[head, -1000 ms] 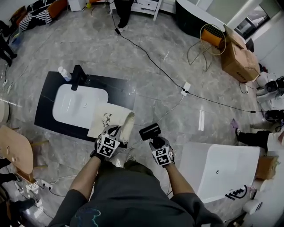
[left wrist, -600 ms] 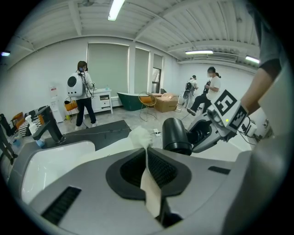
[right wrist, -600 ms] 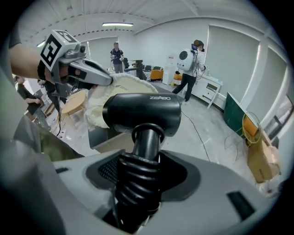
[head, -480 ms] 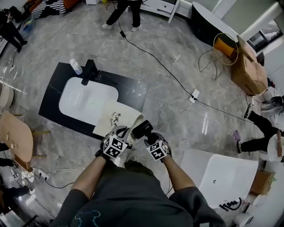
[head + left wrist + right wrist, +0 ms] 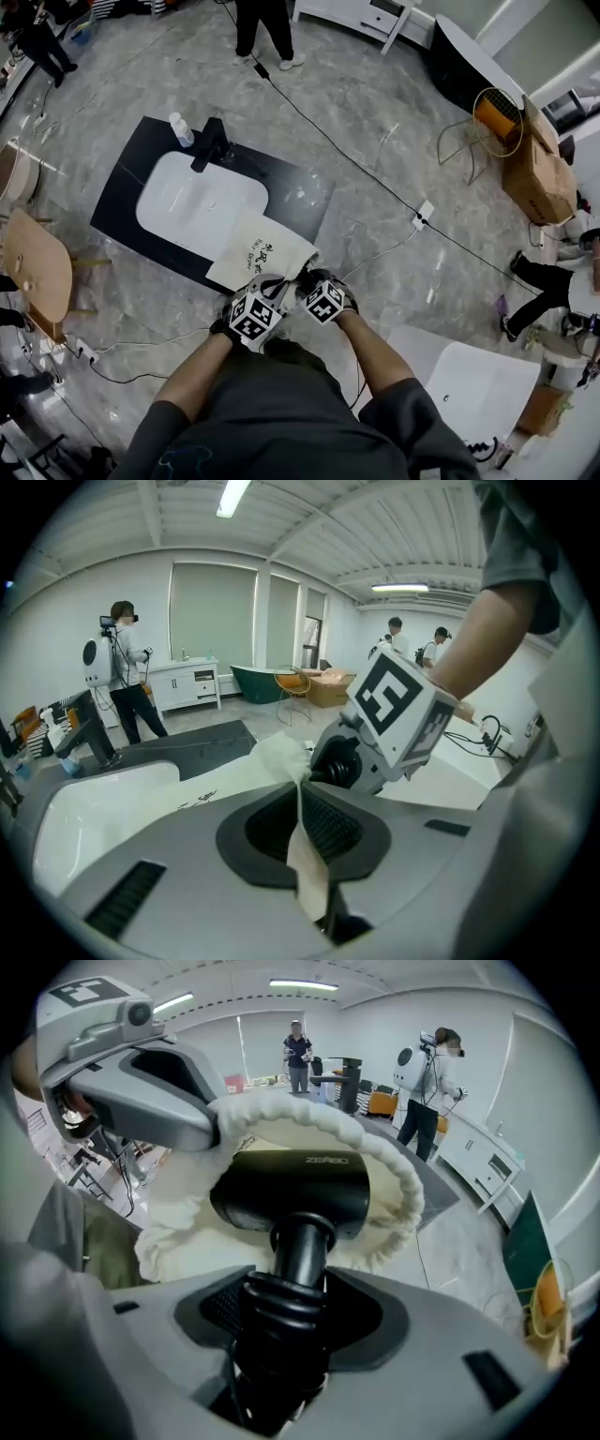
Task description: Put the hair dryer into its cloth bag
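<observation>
The cream cloth bag (image 5: 261, 258) lies on the black counter's near edge, its mouth towards me. My left gripper (image 5: 302, 841) is shut on a fold of the bag's rim (image 5: 281, 761) and holds the mouth up. My right gripper (image 5: 286, 1302) is shut on the handle of the black hair dryer (image 5: 291, 1194). The dryer's head sits in the bag's gathered opening (image 5: 398, 1190), with cloth round it on both sides. In the head view the two marker cubes nearly touch and hide the dryer. The left gripper (image 5: 178, 1115) shows at the opening's upper left in the right gripper view.
The black counter (image 5: 300, 192) holds a white basin (image 5: 197, 197), a black tap (image 5: 211, 141) and a small bottle (image 5: 180, 128). A cable (image 5: 375, 178) crosses the floor. A wooden chair (image 5: 37, 272) stands left, a white tub (image 5: 469, 384) right. A person (image 5: 262, 28) stands beyond.
My right gripper has carried the hair dryer left and rolled it, bringing its head into the bag's mouth. The left gripper has kept its hold on the rim and hardly moved.
</observation>
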`<state>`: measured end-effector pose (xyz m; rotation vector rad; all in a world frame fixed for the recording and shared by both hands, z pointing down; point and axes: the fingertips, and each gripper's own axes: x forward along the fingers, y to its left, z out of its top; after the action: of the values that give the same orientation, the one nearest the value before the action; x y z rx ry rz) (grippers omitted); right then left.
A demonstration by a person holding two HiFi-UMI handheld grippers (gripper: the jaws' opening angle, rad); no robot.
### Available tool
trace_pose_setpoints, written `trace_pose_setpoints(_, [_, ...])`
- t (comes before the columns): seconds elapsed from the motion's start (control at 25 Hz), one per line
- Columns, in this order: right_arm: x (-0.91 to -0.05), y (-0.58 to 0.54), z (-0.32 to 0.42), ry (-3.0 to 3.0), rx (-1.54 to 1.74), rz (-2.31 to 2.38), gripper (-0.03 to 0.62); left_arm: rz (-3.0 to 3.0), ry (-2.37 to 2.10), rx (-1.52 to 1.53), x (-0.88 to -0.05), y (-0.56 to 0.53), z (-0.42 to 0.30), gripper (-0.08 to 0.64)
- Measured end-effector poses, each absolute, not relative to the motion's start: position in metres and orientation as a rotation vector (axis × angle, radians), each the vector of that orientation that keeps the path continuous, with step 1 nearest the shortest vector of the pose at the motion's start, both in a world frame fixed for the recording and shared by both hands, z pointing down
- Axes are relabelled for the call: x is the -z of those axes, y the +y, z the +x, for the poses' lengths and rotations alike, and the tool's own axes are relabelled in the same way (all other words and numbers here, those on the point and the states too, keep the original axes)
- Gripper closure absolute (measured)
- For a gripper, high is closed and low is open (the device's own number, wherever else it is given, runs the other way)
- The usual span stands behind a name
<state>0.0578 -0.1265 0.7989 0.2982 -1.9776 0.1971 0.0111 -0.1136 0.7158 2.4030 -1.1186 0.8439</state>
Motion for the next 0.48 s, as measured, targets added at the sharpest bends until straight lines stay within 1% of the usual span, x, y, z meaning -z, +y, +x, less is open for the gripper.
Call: trace_pose_setpoints(0.48, [-0.818,-0.126,0.013,-1.974,-0.138,0.127,0.354,2.344,-1.062,-0.767,-0.728,-0.107,0.006,0.546])
